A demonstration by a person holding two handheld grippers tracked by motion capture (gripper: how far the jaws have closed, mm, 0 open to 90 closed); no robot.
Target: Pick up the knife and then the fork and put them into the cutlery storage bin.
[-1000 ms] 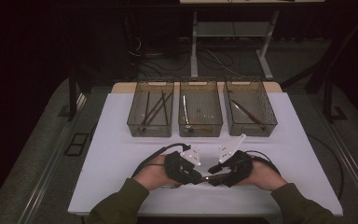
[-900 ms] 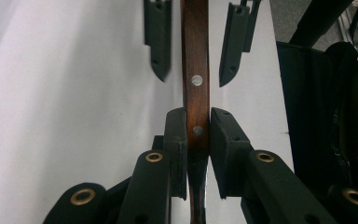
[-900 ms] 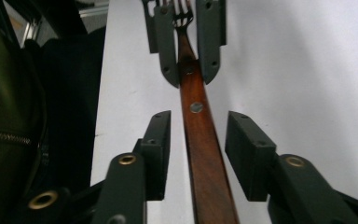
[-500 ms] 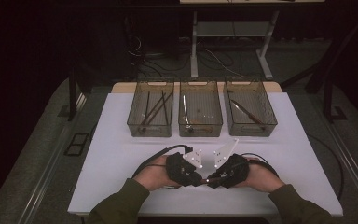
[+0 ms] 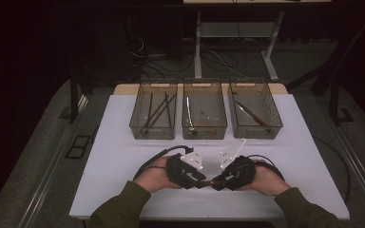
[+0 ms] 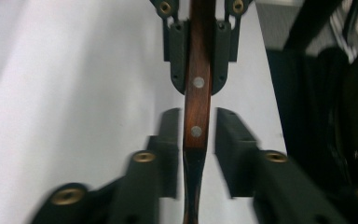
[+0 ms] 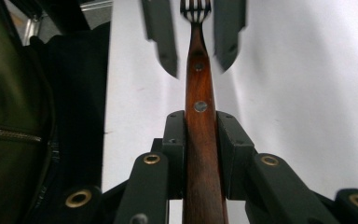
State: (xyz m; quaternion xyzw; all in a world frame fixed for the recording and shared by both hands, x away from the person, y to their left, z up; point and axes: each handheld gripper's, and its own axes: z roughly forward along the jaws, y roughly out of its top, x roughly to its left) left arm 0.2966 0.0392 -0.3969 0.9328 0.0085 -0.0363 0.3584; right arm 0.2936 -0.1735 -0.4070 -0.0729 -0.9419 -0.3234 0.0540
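Fork (image 7: 199,140) handover underway: right gripper (image 7: 200,123) clamps the wooden handle, while left gripper (image 6: 199,128) has just been opening around it. Weak right grip drops it onto the table (image 5: 123,142).

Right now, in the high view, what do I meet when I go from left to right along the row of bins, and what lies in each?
Left bin with dark thin sticks → middle bin with a pale utensil → right bin with one dark utensil.
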